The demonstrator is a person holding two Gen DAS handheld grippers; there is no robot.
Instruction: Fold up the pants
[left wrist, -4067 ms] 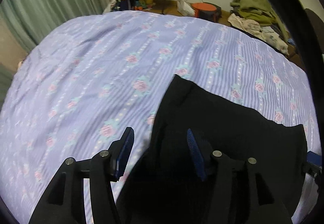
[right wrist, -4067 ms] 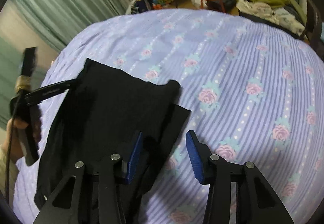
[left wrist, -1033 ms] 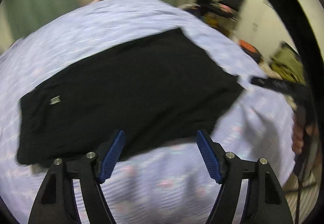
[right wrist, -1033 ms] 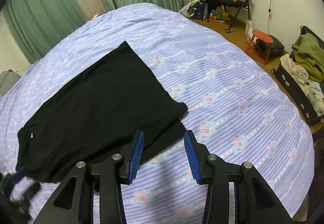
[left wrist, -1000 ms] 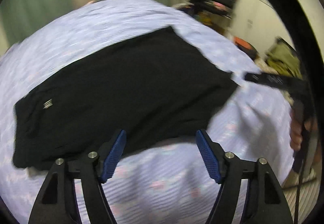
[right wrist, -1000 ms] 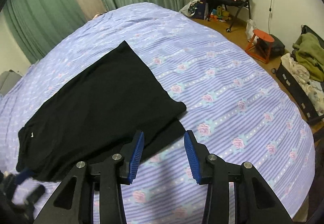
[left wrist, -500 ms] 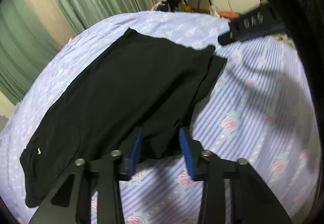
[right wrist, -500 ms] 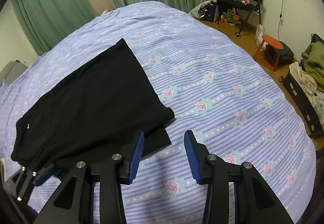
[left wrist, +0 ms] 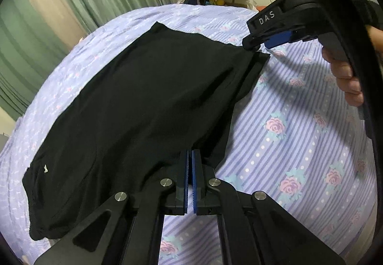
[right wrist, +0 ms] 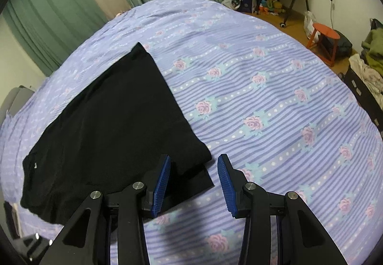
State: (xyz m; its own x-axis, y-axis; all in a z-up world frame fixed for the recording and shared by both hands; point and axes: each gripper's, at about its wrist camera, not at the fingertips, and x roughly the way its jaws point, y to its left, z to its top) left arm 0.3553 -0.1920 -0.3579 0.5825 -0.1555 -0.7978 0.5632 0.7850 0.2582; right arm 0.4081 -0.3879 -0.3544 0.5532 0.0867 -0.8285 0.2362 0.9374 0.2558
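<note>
The black fabric pants (left wrist: 148, 107), folded lengthwise, lie flat across the lilac striped bedspread with pink roses (left wrist: 299, 145), filling the left and centre of both views. At the lower centre of the left wrist view, the left gripper (left wrist: 190, 157) has just been closing and its blue pads now meet on the near edge of the pants, apparently pinching the cloth. The right gripper (right wrist: 194, 164) stands with fingers apart over the pants' lower right corner, which lies between them unpressed.
</note>
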